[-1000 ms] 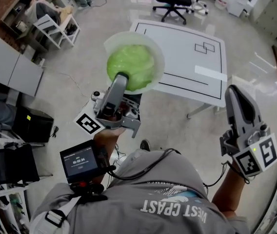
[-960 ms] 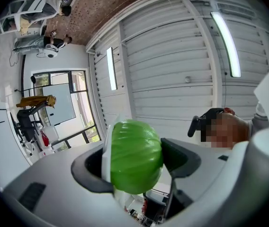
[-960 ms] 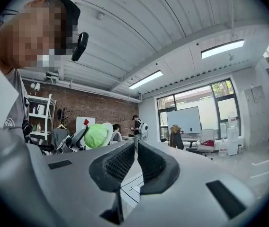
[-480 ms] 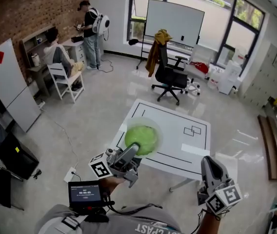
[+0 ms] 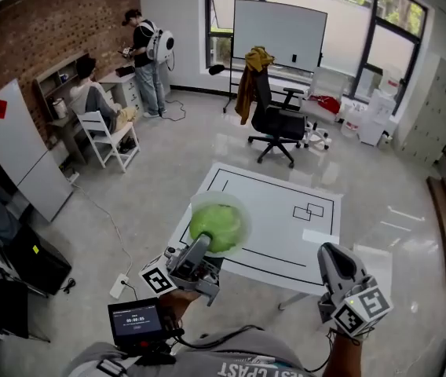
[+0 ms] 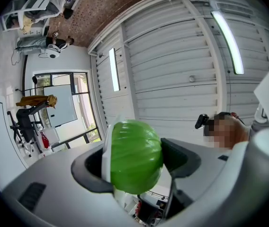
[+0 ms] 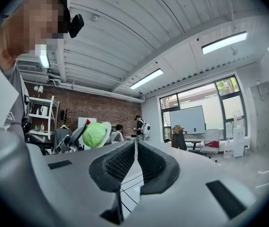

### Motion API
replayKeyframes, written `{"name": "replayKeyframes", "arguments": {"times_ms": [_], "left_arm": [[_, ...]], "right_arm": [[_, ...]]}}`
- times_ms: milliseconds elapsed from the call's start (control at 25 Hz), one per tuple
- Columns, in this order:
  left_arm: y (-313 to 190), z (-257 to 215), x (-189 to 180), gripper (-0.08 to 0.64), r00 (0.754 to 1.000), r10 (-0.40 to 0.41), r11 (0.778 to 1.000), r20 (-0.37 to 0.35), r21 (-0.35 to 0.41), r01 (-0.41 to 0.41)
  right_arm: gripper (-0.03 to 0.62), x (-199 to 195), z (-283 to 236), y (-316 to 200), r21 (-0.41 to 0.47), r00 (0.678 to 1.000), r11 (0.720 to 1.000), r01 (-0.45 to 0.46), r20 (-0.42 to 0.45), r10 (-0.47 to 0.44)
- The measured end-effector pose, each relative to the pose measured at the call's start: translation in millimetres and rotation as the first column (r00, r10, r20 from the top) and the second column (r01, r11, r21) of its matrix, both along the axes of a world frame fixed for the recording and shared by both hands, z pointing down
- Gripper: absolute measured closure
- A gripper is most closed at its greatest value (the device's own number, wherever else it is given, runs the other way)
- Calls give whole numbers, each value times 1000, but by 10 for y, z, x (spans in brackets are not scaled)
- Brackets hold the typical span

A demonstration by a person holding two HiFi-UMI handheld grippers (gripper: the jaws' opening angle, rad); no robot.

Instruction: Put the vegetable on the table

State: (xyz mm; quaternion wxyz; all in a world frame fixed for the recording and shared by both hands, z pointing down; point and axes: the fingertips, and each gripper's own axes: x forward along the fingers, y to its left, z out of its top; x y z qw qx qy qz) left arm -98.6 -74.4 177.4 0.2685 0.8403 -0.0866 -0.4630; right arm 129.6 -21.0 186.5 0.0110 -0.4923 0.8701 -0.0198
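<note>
Green cabbage point(image 5: 217, 226) aloft, not yet on the white table point(image 5: 286, 218).
Head view: gripped in left gripper point(image 5: 207, 242), seen against the table's near-left edge; right gripper point(image 5: 331, 254) off to the side. Left gripper view: jaws clamped on the cabbage. Right gripper view: jaws together, empty. Best lowered onto bare tabletop before release, lest it roll.

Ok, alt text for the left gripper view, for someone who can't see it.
The left gripper holds a round green vegetable between its jaws, a pale wrapper at its side. Behind it, a white ceiling with strip lights.
</note>
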Motion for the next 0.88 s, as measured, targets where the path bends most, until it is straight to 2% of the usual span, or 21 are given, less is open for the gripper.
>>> {"name": "replayKeyframes", "arguments": {"times_ms": [80,200,640,880], "left_arm": [[-53,-12,119,247,998,3,1000,-63,-21,-4],[-145,-61,294,247,993,-12,1000,-120,-7,12],[-338,43,763,247,991,-98,995,-86,-25,96],[-367,107,939,247,993,-108,993,-46,-54,106]], "right_arm": [[583,132,3,-103,0,1000,1000,21,-5,-21],[583,337,-18,-255,16,999,999,48,-7,-48],[583,984,128,-480,-14,996,996,89,30,-89],[583,1196,288,-534,-45,994,995,89,75,-85]]}}
